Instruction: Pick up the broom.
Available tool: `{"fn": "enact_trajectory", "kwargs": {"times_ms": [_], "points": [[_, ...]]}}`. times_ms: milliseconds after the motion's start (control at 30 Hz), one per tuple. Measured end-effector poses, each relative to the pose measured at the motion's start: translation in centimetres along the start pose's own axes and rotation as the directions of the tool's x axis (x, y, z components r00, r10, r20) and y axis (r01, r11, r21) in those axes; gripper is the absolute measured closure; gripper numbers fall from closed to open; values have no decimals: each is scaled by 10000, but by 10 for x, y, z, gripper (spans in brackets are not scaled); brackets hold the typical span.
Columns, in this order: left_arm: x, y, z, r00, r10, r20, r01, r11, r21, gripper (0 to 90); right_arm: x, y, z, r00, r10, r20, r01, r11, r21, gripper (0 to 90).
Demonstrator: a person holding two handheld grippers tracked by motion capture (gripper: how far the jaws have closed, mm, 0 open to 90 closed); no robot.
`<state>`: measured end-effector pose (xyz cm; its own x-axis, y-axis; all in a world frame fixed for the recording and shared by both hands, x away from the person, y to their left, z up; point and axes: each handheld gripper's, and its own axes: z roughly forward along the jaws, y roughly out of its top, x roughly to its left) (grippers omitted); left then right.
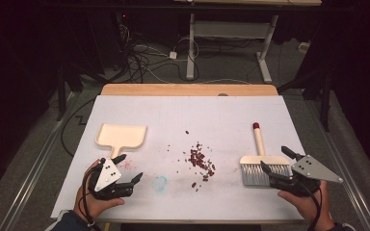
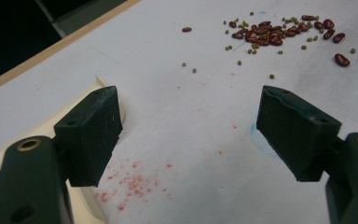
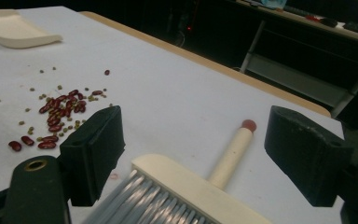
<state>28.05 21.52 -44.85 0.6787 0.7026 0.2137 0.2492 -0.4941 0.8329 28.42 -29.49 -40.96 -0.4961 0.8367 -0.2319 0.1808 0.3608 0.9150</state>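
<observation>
White paper-covered table (image 1: 183, 110) with a wooden far edge. Far left: cream plastic dustpan (image 1: 121, 136) lying flat, its short handle pointing toward the person. Just near of it, left gripper (image 1: 127, 168), held by the left hand (image 1: 94, 202), jaws spread wide, nothing between them; in the left gripper view the left jaw sits right beside the dustpan's cream edge (image 2: 95, 81), touching or not I can't tell. Faint red speckle stains (image 2: 133, 184) on the paper under that gripper, a pale blue smudge (image 1: 160, 183) a little to its right. Centre: loose scatter of dark red beans (image 1: 200, 161) mixed with tiny green ones (image 2: 242, 46), well apart from both tools. Right: cream hand brush with grey bristles (image 1: 260, 166), red-tipped handle pointing away, lying flat. Right gripper (image 1: 275, 160) in the right hand (image 1: 306, 204), jaws wide open, straddling the brush head, not closed on it.
</observation>
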Motion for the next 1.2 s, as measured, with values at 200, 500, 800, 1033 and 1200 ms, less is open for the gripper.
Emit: {"fn": "enact_trajectory", "kwargs": {"times_ms": [200, 500, 800, 1033, 1200], "points": [[-2, 1, 4, 9998, 95, 199, -97, 9999, 96, 215, 4, -3, 3, 9998, -174, -6, 174, 9995, 270, 203], [-5, -1, 6, 9996, 170, 228, -177, 9992, 346, 215, 4, 5, 14, 9996, -202, -211, 224, 9940, 1073, 226], [-6, -2, 10, 9993, 233, 295, -249, 9983, 534, 215, -41, 27, 62, 9875, 1455, 611, -1578, 9226, 3520, 296], [-6, -3, 10, 9989, 326, 329, -349, 9968, 719, 215, -63, 13, 128, 9687, 2195, 1162, -2465, 7927, 5576, 343], [-8, -4, 11, 9986, 403, 354, -431, 9955, 848, 215, -60, -2, 154, 9666, 2298, 1139, -2482, 7261, 6412, 378]]}}
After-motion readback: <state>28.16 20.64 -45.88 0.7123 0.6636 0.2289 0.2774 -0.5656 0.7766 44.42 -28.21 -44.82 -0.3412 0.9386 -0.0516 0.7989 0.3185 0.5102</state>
